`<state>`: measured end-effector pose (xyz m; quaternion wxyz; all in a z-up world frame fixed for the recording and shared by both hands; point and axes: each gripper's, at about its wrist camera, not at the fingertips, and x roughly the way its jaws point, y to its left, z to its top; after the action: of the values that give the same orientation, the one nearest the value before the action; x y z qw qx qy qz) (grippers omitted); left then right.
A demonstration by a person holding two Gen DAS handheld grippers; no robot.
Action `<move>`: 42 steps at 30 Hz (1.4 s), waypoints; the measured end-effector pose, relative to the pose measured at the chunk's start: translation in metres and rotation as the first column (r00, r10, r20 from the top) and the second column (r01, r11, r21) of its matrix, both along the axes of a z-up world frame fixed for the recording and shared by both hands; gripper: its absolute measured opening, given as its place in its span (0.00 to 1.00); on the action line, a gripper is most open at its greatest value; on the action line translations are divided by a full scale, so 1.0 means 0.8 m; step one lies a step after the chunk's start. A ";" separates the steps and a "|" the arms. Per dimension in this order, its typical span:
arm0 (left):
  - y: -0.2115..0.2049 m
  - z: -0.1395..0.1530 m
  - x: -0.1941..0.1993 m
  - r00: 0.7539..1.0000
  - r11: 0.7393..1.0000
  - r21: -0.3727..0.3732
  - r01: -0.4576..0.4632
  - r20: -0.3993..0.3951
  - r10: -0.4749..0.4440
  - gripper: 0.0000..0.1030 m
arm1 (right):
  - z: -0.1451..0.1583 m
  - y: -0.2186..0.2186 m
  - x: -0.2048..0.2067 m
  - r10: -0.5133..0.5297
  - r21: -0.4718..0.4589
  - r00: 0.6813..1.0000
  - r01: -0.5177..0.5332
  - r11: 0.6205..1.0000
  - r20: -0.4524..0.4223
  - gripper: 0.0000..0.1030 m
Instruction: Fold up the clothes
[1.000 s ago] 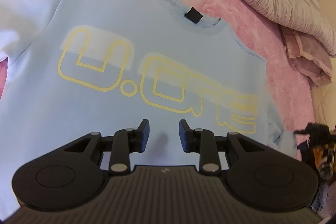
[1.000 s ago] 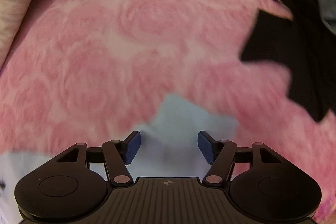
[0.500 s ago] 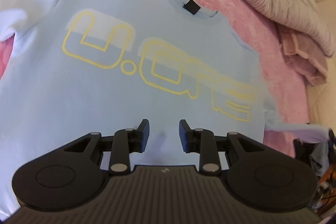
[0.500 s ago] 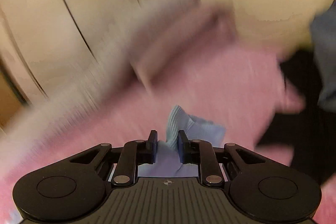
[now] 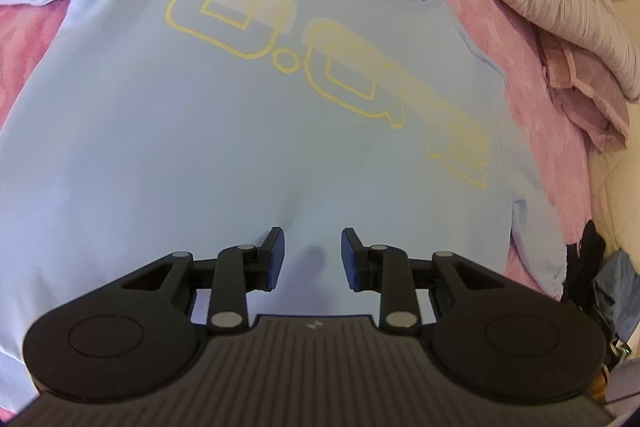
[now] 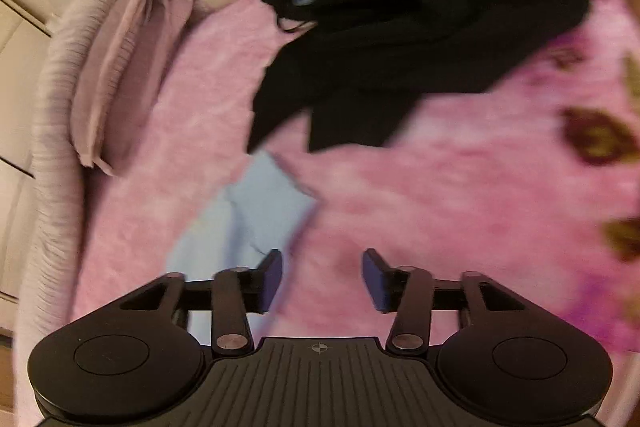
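A soft pale-blue T-shirt [image 5: 248, 155] lies flat on the fuzzy pink rose-patterned blanket [image 6: 440, 207] — yellow outlined lettering [image 5: 320, 75] up. The left gripper [image 5: 312, 259] hovers over its smooth lower front, fingers apart, empty. The right gripper [image 6: 322, 279], fingers wide, sits beside the sleeve [image 6: 256, 211] — a crumpled black garment [image 6: 400, 47] beyond.

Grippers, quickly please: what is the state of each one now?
Left gripper: open, holding nothing, above the blue T-shirt.
Right gripper: open, holding nothing; the blue sleeve lies beside its fingers.
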<state>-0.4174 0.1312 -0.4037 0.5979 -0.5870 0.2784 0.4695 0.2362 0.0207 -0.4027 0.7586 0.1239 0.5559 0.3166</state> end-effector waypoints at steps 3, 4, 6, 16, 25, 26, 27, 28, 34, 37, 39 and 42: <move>-0.004 0.003 -0.004 1.000 1.000 0.018 -0.009 0.006 0.009 0.25 | -0.018 0.036 0.011 -0.036 -0.018 0.999 0.036 0.999 -0.003 0.51; -0.004 0.004 -0.007 1.000 1.000 0.022 -0.010 0.004 0.010 0.25 | -0.020 0.043 0.012 -0.032 -0.023 0.999 0.032 0.999 0.014 0.50; -0.005 0.006 -0.013 1.000 0.999 0.031 -0.010 0.000 0.010 0.25 | -0.015 0.055 0.008 0.040 -0.045 0.997 -0.037 0.998 0.062 0.05; -0.031 0.003 -0.075 0.995 0.996 0.029 -0.080 -0.054 0.081 0.25 | 0.009 0.026 -0.014 0.073 -0.201 0.973 -0.029 0.979 0.218 0.22; -0.065 0.026 -0.145 0.982 0.986 0.107 -0.128 -0.129 0.141 0.25 | 0.060 0.050 -0.188 0.529 -0.273 0.786 -0.458 0.846 0.319 0.27; -0.066 0.025 -0.150 0.980 0.986 0.113 -0.120 -0.144 0.136 0.25 | 0.058 0.049 -0.222 0.615 -0.265 0.732 -0.556 0.788 0.294 0.27; -0.068 0.024 -0.154 0.979 0.987 0.118 -0.112 -0.159 0.130 0.25 | 0.051 0.045 -0.259 0.695 -0.274 0.669 -0.638 0.719 0.264 0.27; -0.072 0.021 -0.156 0.979 0.989 0.117 -0.086 -0.175 0.106 0.25 | 0.041 0.037 -0.289 0.739 -0.287 0.629 -0.682 0.673 0.241 0.27; -0.138 0.009 -0.177 0.980 0.994 0.091 0.055 -0.196 -0.037 0.24 | -0.005 -0.044 -0.405 0.845 -0.433 0.507 -0.731 0.527 0.172 0.27; -0.178 0.011 -0.195 0.988 0.998 0.034 0.052 -0.150 -0.047 0.24 | 0.007 -0.082 -0.409 0.816 -0.446 0.548 -0.693 0.567 0.185 0.27; -0.193 0.016 -0.211 0.992 1.000 0.014 0.021 -0.129 -0.019 0.24 | 0.019 -0.090 -0.406 0.797 -0.450 0.584 -0.677 0.583 0.155 0.27; -0.199 0.029 -0.243 0.994 0.998 0.020 -0.054 -0.099 0.056 0.24 | 0.034 -0.082 -0.413 0.769 -0.518 0.632 -0.627 0.583 0.101 0.27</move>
<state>-0.6117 -0.0279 -0.3804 0.5751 -0.5652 0.2874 0.5170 -0.0944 -0.0451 -0.3757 0.6539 -0.3328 0.4858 0.4751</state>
